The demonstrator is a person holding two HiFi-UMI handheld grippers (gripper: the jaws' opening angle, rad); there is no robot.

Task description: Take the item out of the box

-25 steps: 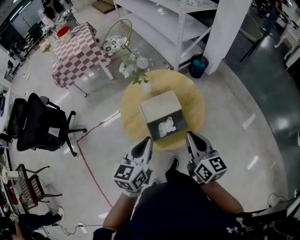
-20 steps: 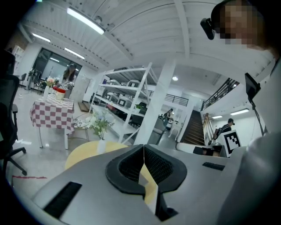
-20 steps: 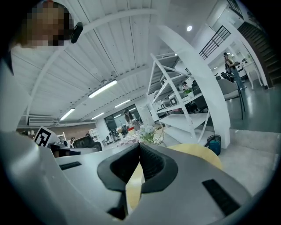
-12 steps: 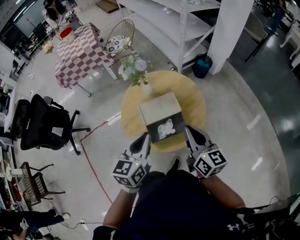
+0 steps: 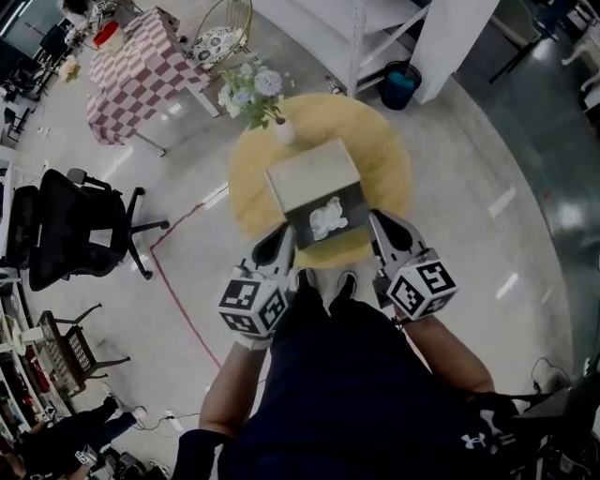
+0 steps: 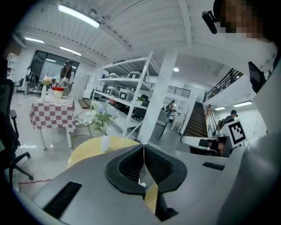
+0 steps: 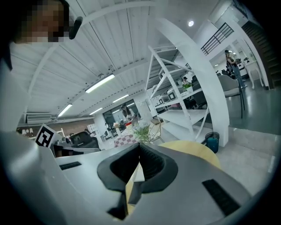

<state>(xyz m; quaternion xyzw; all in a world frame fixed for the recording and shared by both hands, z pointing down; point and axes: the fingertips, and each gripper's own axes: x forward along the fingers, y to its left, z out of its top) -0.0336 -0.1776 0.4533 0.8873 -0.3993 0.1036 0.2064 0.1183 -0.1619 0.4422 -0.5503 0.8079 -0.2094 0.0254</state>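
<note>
A pale cardboard box (image 5: pixel 312 171) stands on the round yellow table (image 5: pixel 384 164). Its dark open side faces me, with a white crumpled item (image 5: pixel 326 217) inside. My left gripper (image 5: pixel 284 236) sits just left of the box's near corner and my right gripper (image 5: pixel 377 221) just right of it, both at the table's near edge. Each one's jaws are pressed together with nothing between them, as the left gripper (image 6: pixel 143 148) and right gripper (image 7: pixel 139 154) show in their own views. A sliver of the box (image 7: pixel 138 174) shows behind the right jaws.
A white vase of flowers (image 5: pixel 281 129) stands on the table behind the box. A black office chair (image 5: pixel 61 234) is to the left, a checkered table (image 5: pixel 131 70) at the far left, white shelving (image 5: pixel 352 23) and a teal bin (image 5: pixel 400 84) beyond. My shoes (image 5: pixel 323 279) are under the table's edge.
The table and box have shifted up in the head view. Both grippers have moved forward and now flank the box's near side. Their jaws stay shut.
</note>
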